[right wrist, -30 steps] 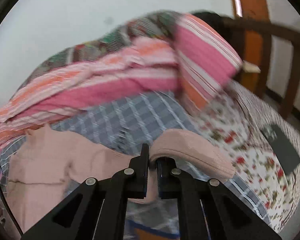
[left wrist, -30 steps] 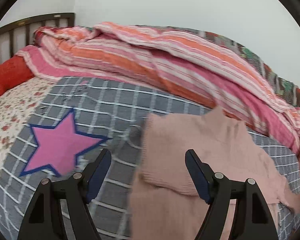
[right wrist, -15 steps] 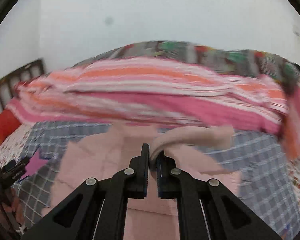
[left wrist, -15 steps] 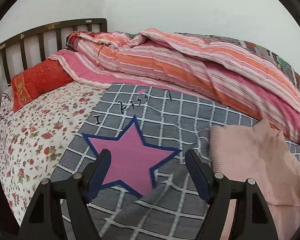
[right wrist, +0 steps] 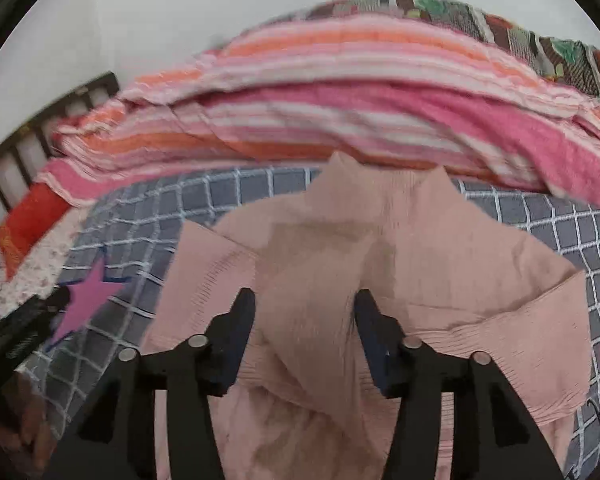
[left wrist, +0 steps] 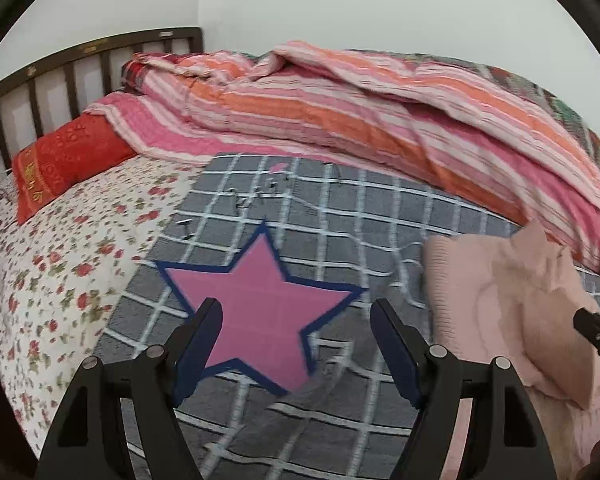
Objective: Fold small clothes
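Our right gripper (right wrist: 304, 332) is opening over the pink sweater (right wrist: 380, 264) on the grey checked blanket (right wrist: 540, 224), fabric between its jaws unpinched. Our left gripper (left wrist: 296, 344) hangs spread and empty. We risk the folded sleeve snagging a finger and unfolding.

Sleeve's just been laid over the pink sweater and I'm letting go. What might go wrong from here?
1. The right gripper is opening with the folded sleeve between its jaws; pulling back may snag the knit and undo the fold.
2. The pink sweater looks rumpled, so creases may get folded in.
3. The striped quilt crowds its collar.
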Demonstrator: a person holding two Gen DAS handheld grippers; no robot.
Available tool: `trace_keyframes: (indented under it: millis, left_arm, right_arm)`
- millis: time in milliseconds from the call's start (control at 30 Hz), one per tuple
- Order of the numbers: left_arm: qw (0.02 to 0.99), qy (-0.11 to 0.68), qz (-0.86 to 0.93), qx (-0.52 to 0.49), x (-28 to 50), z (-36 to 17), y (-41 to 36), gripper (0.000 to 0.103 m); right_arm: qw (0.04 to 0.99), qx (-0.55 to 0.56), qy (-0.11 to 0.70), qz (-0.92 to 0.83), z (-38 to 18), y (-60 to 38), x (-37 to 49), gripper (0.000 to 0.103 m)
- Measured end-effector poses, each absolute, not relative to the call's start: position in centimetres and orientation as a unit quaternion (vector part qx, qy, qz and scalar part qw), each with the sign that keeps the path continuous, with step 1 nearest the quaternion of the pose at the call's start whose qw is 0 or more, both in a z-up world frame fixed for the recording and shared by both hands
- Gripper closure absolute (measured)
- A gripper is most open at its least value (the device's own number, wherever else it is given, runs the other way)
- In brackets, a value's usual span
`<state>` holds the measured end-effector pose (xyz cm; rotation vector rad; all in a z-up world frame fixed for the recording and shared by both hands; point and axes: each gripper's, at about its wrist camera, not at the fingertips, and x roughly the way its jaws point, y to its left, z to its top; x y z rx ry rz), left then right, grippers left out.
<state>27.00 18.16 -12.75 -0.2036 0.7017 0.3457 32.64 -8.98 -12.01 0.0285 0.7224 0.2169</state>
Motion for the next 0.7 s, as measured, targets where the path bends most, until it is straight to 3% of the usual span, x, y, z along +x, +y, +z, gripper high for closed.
trace_keyframes:
  millis: [133,400,567,700]
  left_arm:
    - [0.929,0.335,0.101,-0.121,27.0,-12.2,16.2,0.028]
    - [0.927,0.339,-0.050,-0.153,28.1,-11.6,9.3,0.028]
    - [0.917,0.350,-0.112,-0.157,28.8,-11.6,3.5,0.020]
    - [0.907,0.383,-0.112,-0.133,29.9,-13.4,-0.7,0.019]
  right_arm:
    - [0.938,0.006,0.329,0.104,-10.8,-12.0,30.1,0.037]
    - [0.945,0.021,0.326,0.029,-11.8,-21.1,27.1,0.037]
    - [0.932,0.048,0.359,-0.007,-13.9,-26.0,26.7,0.037]
    - [0.927,0.067,0.368,-0.014,-15.2,-28.6,26.3,0.037]
